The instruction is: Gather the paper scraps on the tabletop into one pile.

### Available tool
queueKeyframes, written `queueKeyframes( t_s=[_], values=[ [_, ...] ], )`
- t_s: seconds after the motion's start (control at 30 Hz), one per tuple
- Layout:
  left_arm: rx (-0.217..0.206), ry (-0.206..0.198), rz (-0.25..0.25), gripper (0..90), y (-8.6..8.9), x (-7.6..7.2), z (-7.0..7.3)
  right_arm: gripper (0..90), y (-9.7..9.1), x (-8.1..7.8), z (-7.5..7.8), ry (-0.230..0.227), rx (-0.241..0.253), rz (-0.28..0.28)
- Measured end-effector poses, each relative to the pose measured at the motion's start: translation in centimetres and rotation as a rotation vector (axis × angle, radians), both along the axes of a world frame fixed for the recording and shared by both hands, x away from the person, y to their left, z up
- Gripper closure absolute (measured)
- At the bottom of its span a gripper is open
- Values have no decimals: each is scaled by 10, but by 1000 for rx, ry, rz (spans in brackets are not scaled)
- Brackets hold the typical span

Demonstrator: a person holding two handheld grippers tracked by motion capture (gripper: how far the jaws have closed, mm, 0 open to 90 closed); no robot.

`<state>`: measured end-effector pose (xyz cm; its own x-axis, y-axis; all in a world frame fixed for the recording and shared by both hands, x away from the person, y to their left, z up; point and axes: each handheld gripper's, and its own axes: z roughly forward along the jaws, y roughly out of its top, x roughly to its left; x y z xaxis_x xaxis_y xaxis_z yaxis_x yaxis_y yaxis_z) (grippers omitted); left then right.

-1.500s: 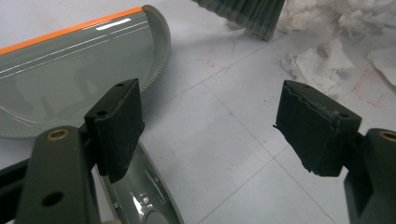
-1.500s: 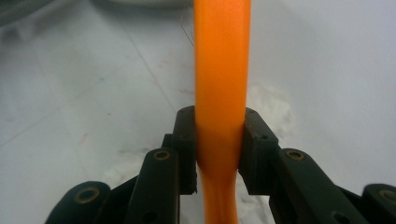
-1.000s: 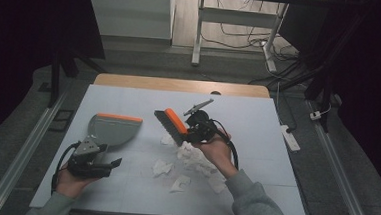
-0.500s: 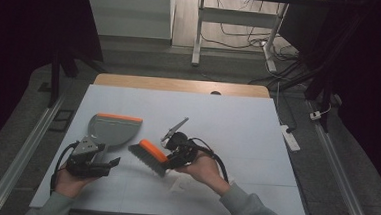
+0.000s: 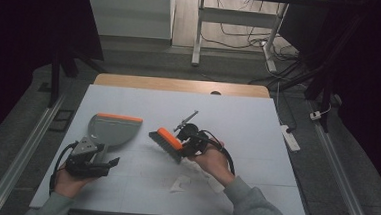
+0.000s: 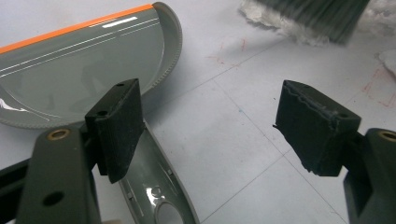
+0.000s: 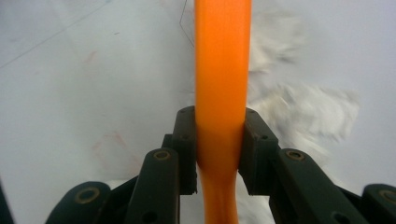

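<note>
Right gripper view: fingers (image 7: 187, 149) clamp brush (image 7: 222, 70)

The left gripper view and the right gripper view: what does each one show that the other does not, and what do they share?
The left gripper view has the grey dustpan with its orange edge, its handle lying under the left tool, whose jaws stand open with nothing between them, and the brush bristles at the top. The right gripper view has the right tool shut on the orange brush handle. Both show the white table and white scraps.
</note>
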<state>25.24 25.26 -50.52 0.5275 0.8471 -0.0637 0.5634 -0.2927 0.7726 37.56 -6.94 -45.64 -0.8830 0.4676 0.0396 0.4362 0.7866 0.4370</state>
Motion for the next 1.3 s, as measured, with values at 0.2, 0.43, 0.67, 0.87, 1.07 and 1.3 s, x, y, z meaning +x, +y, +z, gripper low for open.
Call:
queueKeyframes(
  t_s=[0.2, 0.43, 0.67, 0.87, 1.07, 1.3],
  values=[
    [4, 3, 2, 243, -1, 1, -1, 708, -20, -15, 32, -53, 105, 31],
    [8, 6, 1, 244, -2, 1, -1, 708, -36, -52, 56, -43, 162, 121],
    [14, 5, -1, 244, -4, 0, -1, 708, -28, -87, 32, 38, 69, 232],
    [20, 9, -3, 243, -5, 1, -2, 708, -21, -93, 7, 82, -82, 269],
    [19, 12, -3, 244, -4, 1, -2, 708, -21, -66, 2, 14, -145, 235],
    [17, 13, -1, 244, -4, 1, -3, 708, -28, -28, 5, -72, -161, 123]
  ],
)
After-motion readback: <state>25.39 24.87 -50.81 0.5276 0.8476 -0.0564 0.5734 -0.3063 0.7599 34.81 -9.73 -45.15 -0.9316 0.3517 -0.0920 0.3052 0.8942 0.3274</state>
